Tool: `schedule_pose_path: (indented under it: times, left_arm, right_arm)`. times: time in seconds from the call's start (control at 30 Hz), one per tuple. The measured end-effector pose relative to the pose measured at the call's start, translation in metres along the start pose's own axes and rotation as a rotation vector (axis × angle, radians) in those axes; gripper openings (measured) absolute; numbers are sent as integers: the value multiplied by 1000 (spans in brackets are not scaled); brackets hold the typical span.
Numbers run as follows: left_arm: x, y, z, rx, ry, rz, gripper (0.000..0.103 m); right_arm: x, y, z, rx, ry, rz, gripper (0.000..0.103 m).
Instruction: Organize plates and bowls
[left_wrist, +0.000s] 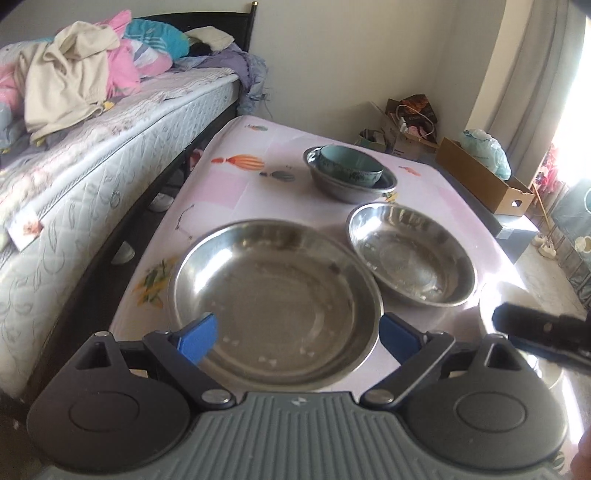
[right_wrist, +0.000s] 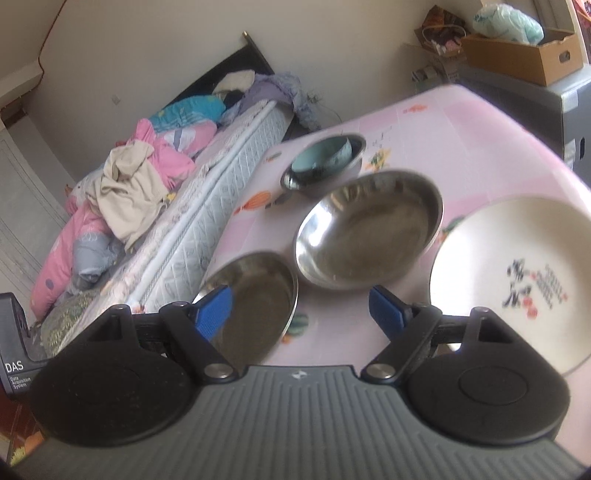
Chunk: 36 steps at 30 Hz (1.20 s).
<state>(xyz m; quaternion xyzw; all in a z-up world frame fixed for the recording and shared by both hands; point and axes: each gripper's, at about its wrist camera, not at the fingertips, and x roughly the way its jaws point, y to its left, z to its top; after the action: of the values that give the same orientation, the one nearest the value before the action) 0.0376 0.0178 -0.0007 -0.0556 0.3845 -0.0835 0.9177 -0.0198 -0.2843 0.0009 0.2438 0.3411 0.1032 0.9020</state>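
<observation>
Blue-padded fingers of the left gripper (left_wrist: 297, 334) fill the bottom of the left wrist view, spread wide with nothing between the pads; they hang over the near rim of the large steel bowl (left_wrist: 275, 301), which sits low and centre on the pink tablecloth (left_wrist: 229, 184). Right of it, just beside and perhaps touching at the rims, lies the smaller steel bowl (left_wrist: 412, 254). Farther up the frame, well apart from both, a third steel bowl (left_wrist: 349, 184) holds a teal ceramic bowl (left_wrist: 351, 166) nested inside it. At the lower right edge a dark bar of the other tool (left_wrist: 543, 332) juts in over a washed-out bright patch.

From the right wrist view the right gripper (right_wrist: 301, 308) is likewise wide open and empty, poised above the cloth between the large steel bowl (right_wrist: 255, 302) at lower left and a white plate (right_wrist: 517, 273) with a printed figure at the right edge. The smaller steel bowl (right_wrist: 369, 229) sits at centre, the nested pair (right_wrist: 323, 164) above it.

A bed (left_wrist: 92, 166) heaped with clothes runs along the left side of the table, and a cardboard box (left_wrist: 484, 181) stands at the upper right
</observation>
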Motion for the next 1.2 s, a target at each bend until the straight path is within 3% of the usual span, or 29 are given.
schedule_pose_path:
  times: [0.27,0.4,0.63,0.83,1.03,1.2]
  left_arm:
    - [4,23,-33,-100,-8,3,95]
    - [5,30,-39,-116,-21,39,95]
    - [2,15,-46,-58,-31,-26,94]
    - [5,26,-45,-131,-40,-5,88]
    - [7,61,-42,-252,-58,29,79]
    - [12,81,-34,-269,-68,45,68]
  right_arm:
    - [19,-11,-51,74,99,0,81]
    - [20,-5,-50,67,80,12,81]
    - [14,2,-39,55,11,-5,81]
    - [17,-12,-40,101,15,-2,81]
    - [40,-8,-41,103,43,28,71]
    - [67,3,-34,84,52,41,60]
